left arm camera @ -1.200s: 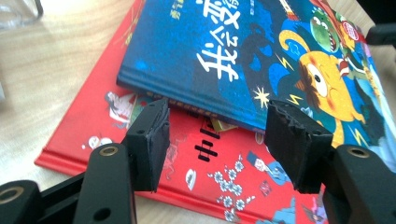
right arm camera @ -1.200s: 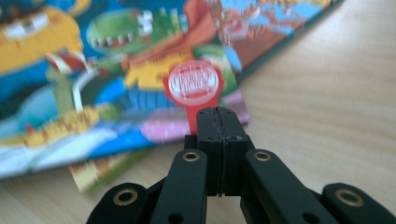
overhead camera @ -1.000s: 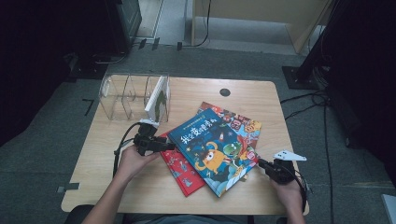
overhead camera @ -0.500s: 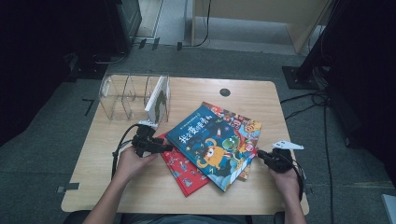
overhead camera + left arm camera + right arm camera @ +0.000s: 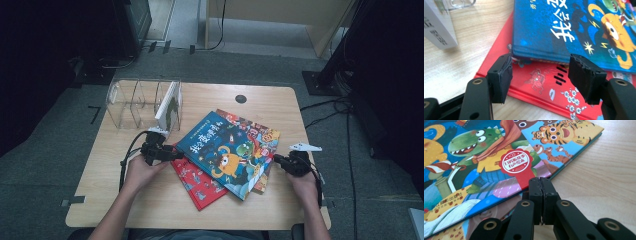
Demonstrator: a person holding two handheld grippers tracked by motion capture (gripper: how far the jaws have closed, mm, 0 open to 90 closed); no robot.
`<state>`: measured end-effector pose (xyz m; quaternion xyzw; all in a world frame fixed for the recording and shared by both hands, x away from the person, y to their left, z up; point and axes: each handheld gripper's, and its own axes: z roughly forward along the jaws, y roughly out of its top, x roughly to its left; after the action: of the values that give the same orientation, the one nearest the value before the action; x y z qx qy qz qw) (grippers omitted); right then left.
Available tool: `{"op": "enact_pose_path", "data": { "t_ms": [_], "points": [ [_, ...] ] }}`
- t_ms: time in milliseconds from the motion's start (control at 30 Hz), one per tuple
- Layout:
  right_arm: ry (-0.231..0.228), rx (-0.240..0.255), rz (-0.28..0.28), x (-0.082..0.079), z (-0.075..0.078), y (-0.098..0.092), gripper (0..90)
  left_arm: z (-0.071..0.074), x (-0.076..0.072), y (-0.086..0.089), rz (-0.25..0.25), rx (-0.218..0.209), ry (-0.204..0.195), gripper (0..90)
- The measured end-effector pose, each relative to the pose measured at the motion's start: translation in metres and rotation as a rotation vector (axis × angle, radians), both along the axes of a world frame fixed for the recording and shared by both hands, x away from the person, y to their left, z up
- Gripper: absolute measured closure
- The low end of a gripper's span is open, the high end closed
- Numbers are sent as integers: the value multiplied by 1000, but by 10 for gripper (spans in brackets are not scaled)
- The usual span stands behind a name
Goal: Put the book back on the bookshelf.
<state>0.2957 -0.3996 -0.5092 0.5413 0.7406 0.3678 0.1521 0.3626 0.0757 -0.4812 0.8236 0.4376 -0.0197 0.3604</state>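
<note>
Three picture books lie overlapped on the table's middle: a blue book point(image 5: 220, 150) on top, a red book point(image 5: 197, 185) under its near left and a tiger-cover book point(image 5: 262, 137) under its right. My left gripper point(image 5: 172, 154) is open at the blue book's left edge. In the left gripper view point(image 5: 540, 77) its jaws stand wide apart before the blue book point(image 5: 574, 27), over the red book point(image 5: 536, 82), touching neither. My right gripper point(image 5: 277, 161) is shut with nothing in it. Its tips point(image 5: 541, 182) sit at the blue book's point(image 5: 474, 170) right edge beside the tiger-cover book point(image 5: 559, 137).
A clear slotted book holder point(image 5: 132, 102) stands at the back left of the wooden table point(image 5: 150, 200), with a white book point(image 5: 168, 106) upright in its right slot. A round cable hole point(image 5: 241, 99) is at the back. Bare wood lies right of the books point(image 5: 604, 170).
My right gripper has moved left and away from the table's near edge, up to the right side of the book stack. The left gripper has stayed put.
</note>
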Motion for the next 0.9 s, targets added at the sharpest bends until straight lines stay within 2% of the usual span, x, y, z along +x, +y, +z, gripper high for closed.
{"op": "enact_pose_path", "data": {
  "t_ms": [200, 300, 467, 767, 900],
  "points": [
    [-2, -20, -4, 8, 0, 1, 890, -3, 4, -4, -2, 3, 4, 371],
    [5, -12, -16, 8, 0, 2, 897, -4, 5, -10, 5, 31, 6, 372],
    [0, -18, -25, 7, 0, 3, 898, -3, 5, -10, 1, 35, 36, 402],
    [3, -4, -32, 7, 1, 3, 900, -3, -9, -14, -37, 29, 80, 430],
    [-1, -2, -32, 7, 1, 3, 900, -2, -14, -19, -54, 45, 85, 419]
  ]
}}
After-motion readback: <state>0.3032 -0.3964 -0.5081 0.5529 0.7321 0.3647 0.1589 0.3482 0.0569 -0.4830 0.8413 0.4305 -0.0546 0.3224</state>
